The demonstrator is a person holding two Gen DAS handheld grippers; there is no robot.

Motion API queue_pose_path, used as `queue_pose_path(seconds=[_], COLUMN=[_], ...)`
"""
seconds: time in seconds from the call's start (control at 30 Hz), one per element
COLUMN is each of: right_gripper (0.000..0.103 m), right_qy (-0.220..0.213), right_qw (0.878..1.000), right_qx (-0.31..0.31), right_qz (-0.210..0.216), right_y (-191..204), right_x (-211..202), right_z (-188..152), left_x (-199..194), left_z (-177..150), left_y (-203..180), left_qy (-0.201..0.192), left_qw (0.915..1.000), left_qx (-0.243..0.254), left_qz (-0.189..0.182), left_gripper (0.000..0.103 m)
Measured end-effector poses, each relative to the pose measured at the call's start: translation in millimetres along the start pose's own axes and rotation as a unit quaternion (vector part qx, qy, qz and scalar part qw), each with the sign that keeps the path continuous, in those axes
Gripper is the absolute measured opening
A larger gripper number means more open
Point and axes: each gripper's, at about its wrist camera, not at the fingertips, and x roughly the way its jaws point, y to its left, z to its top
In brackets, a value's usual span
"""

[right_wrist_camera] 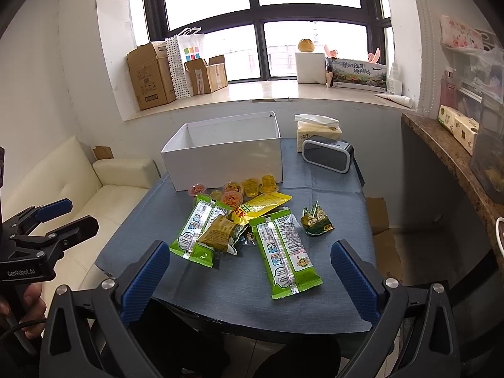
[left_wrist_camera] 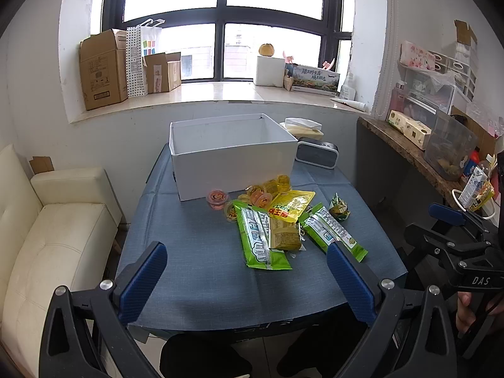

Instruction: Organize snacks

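My left tongs (left_wrist_camera: pixel 247 277) hover above the near edge of the counter (left_wrist_camera: pixel 195 252), fingers spread wide apart and holding nothing. My right tongs (right_wrist_camera: pixel 249 278) hover likewise at the near edge, fingers spread wide and gripping nothing; they also appear at the right margin of the left view (left_wrist_camera: pixel 453 220).

A white box (left_wrist_camera: pixel 233 160), open at the top, stands at the far side of the counter. The snacks lie in a loose cluster just in front of it, near the counter's middle. Jelly cups (left_wrist_camera: pixel 263 193), orange and yellow, sit closest to the box, one red-orange cup (left_wrist_camera: pixel 216 197) slightly apart to the left. A yellow pouch (left_wrist_camera: pixel 291 204) lies near them. Nearer me, a long green packet (left_wrist_camera: pixel 261 239) lies with a brown sachet (left_wrist_camera: pixel 285 236) overlapping its right edge. A second green packet (right_wrist_camera: pixel 285 252) lies to the right, close to my right tongs' view centre. A small dark-green wrapped snack (right_wrist_camera: pixel 316 222) rests apart at the right of the cluster.

Right of the box stand a grey clock (right_wrist_camera: pixel 327 152) and, behind it, a tissue pack (right_wrist_camera: pixel 318 129). A cream sofa (left_wrist_camera: pixel 56 236) adjoins the counter on the left.
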Motion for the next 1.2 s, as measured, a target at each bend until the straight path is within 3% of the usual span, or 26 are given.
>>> queue_pose_path(seconds=[1.2], right_gripper=[0.103], right_qy=[-0.001], right_qw=[1.000], right_qx=[-0.001], right_qz=[0.000], right_y=[-0.5], right_x=[-2.3], right_z=[-1.3], left_x=[0.6], left_z=[-1.6], left_y=[-4.3], left_qy=[-0.003], left_qw=[1.0000], left_qx=[0.002], left_qz=[-0.001], left_gripper=[0.103])
